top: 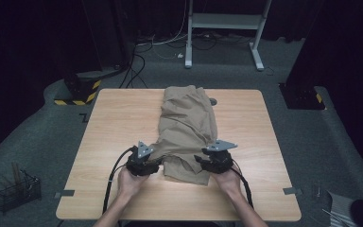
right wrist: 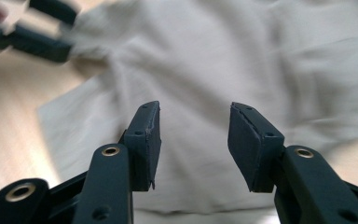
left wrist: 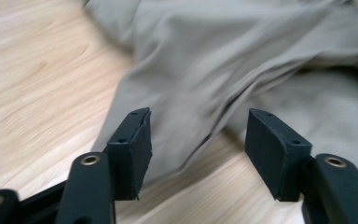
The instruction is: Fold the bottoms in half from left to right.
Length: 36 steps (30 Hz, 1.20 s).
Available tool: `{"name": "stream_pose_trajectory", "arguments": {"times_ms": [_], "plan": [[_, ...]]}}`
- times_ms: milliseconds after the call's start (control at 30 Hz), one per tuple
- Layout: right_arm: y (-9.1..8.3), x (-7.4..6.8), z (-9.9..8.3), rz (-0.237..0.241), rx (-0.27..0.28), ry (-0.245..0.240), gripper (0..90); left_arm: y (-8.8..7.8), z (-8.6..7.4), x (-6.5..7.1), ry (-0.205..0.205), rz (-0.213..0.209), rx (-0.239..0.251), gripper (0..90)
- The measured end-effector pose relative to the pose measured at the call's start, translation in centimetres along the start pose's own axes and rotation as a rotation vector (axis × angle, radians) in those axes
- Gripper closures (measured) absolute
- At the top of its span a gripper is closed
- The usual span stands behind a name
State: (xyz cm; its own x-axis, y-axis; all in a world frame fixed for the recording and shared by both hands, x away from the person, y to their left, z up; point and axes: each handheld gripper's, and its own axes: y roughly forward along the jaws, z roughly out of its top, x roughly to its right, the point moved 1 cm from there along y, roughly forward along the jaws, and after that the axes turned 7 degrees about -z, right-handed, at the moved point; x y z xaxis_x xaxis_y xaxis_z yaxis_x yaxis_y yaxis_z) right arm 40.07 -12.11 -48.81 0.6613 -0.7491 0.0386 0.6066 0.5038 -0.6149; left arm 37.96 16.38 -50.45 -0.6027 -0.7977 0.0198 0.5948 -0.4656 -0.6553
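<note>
Left gripper view shows your left gripper (left wrist: 198, 140) with its jaws spread wide and nothing clamped between them; a fold of the tan garment (left wrist: 242, 65) lies under and just past the pads, its edge running down toward the bare wood. Your right gripper (right wrist: 193, 140) also stands open, hovering over the pale cloth with no fabric pinched, and your other gripper shows blurred at the upper left of that view.

From the high view, your left gripper (top: 143, 161) sits at the near left corner of the garment (top: 187, 125) and your right gripper (top: 216, 158) at its near right corner, both just beside the hem. The garment lies lengthwise along the middle of the bench (top: 118, 123), rumpled, its far end reaching the far edge.

Beyond the light wooden bench, grey carpet (top: 307, 137) covers the floor. A wire basket (top: 16, 191) stands at the near left, a white frame (top: 224, 21) and loose cables (top: 137, 61) at the back, against dark surroundings.
</note>
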Motion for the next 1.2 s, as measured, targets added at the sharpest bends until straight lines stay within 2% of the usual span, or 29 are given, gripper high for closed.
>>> {"name": "stream_pose_trajectory", "arguments": {"times_ms": [100,167,233,300,333,400,567,633,667,733,800,900,1000,1067,1100,1200], "plan": [[1.3,-1.1,-0.7,0.033,-0.048,-0.016,54.0,0.6,-0.8,-0.6,-0.05,-0.001,-0.019,40.1],[2.1,-1.6,-1.2,0.043,-0.08,-0.022,57.2,0.7,-1.2,-0.4,-0.068,-0.017,-0.016,40.0],[2.6,-1.9,-1.6,0.031,-0.106,-0.073,71.0,0.9,-1.2,0.2,-0.059,-0.027,-0.014,39.3],[2.7,-2.0,-1.9,0.004,-0.122,-0.116,86.4,1.0,-1.1,0.5,-0.045,-0.014,-0.009,38.0],[2.6,-1.9,-2.1,0.004,-0.118,-0.118,89.6,1.1,-1.0,0.6,-0.045,-0.001,-0.006,37.1],[2.1,-1.5,-2.3,0.011,-0.106,-0.107,90.0,1.0,-1.0,0.5,-0.051,0.009,0.002,36.5],[-0.7,-0.9,-3.0,0.031,-0.059,-0.1,90.0,-0.6,-0.7,0.5,-0.07,-0.037,0.064,36.8],[-2.0,-0.7,-3.4,0.038,-0.044,-0.102,90.0,-1.2,-0.5,0.4,-0.066,-0.031,0.072,36.7],[-2.5,-0.6,-3.7,0.042,-0.041,-0.103,90.0,-1.3,-0.3,0.3,-0.08,-0.041,0.076,36.8],[-3.0,-0.4,-4.5,0.039,-0.061,-0.108,90.0,-1.3,0.0,-0.1,-0.093,-0.043,0.074,36.6],[-3.0,-0.3,-5.2,0.035,-0.085,-0.103,87.4,-0.8,0.2,-0.4,-0.096,-0.06,0.047,38.5],[-2.9,-0.5,-5.1,0.027,-0.053,-0.067,68.6,0.5,0.0,-0.4,-0.099,-0.106,-0.019,50.4],[-2.0,-0.6,-4.3,-0.005,-0.02,-0.046,57.2,1.1,-0.4,0.1,-0.077,-0.129,-0.053,70.4],[-0.9,-0.3,-3.8,-0.027,-0.021,-0.025,56.0,0.9,-0.5,0.3,-0.055,-0.135,-0.061,83.7],[-0.2,-0.1,-3.6,-0.028,-0.031,-0.01,55.8,0.6,-0.5,0.7,-0.053,-0.144,-0.058,87.1],[0.7,0.3,-3.4,-0.028,-0.043,0.01,55.8,-1.0,-0.4,2.1,-0.003,-0.174,-0.061,88.2]]}}
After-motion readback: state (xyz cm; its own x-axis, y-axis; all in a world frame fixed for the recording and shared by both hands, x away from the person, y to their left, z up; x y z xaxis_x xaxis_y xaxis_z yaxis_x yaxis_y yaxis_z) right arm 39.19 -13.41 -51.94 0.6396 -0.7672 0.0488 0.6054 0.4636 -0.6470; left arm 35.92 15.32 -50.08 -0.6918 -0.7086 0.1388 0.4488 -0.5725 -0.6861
